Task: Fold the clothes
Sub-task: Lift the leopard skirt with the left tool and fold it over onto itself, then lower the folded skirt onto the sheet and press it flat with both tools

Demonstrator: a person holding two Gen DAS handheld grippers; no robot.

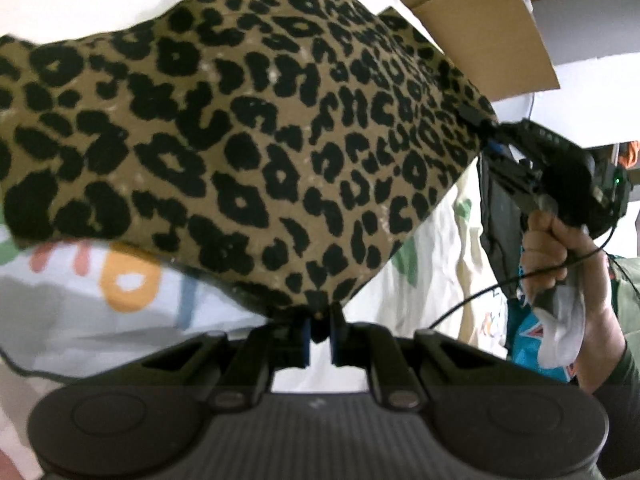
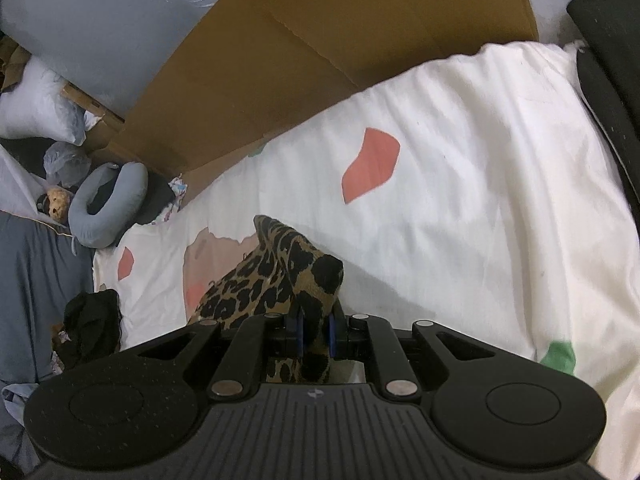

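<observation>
A leopard-print garment is stretched in the air between both grippers, above a white printed bedsheet. My left gripper is shut on its lower edge. At the right of the left wrist view, my right gripper, held by a person's hand, pinches the other corner. In the right wrist view the leopard-print garment bunches up between the blue pads of my right gripper, which is shut on it, over the white bedsheet.
A big cardboard box stands along the bed's far edge. A grey neck pillow, a small teddy bear, white pillows and dark clothing lie at the left. More clothes, teal and white, hang by the person's hand.
</observation>
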